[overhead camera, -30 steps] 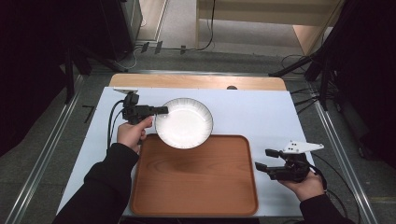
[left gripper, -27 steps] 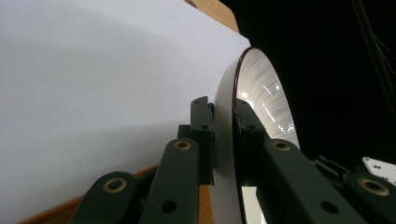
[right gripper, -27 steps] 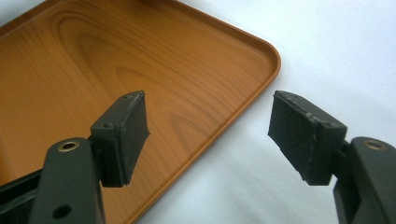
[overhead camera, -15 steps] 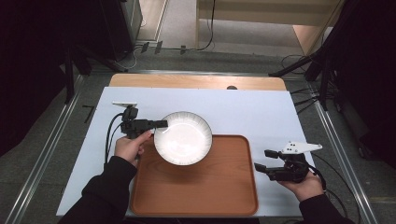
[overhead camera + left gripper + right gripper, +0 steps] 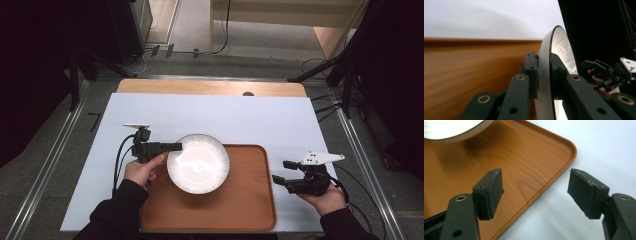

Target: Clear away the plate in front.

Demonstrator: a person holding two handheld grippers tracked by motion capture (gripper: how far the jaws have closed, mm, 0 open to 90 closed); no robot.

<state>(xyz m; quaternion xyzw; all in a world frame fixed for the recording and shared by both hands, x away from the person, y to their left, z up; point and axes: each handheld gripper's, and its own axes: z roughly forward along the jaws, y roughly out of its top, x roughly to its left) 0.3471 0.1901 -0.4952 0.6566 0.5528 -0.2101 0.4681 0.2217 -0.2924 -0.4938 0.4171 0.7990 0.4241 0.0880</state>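
A white ribbed plate (image 5: 198,163) hangs over the upper left part of the wooden tray (image 5: 235,210). My left gripper (image 5: 176,146) is shut on the plate's left rim; in the left gripper view the plate (image 5: 560,47) stands edge-on between the pads (image 5: 531,71), above the tray (image 5: 466,70). My right gripper (image 5: 281,172) stands open just right of the tray's right edge, nothing between its fingers. In the right gripper view my right gripper (image 5: 535,192) straddles the tray's corner (image 5: 569,147), and the plate's underside (image 5: 454,130) shows at the top left.
The tray lies on a white table sheet (image 5: 240,120) with a wooden strip (image 5: 210,87) along the far edge. Cables trail from both grippers. Dark stands and floor cables ring the table. In the left gripper view the other hand and its gripper (image 5: 609,75) show far off.
The left gripper has carried the plate toward the person and to the right, from the white sheet to over the tray. The right gripper has stayed put.
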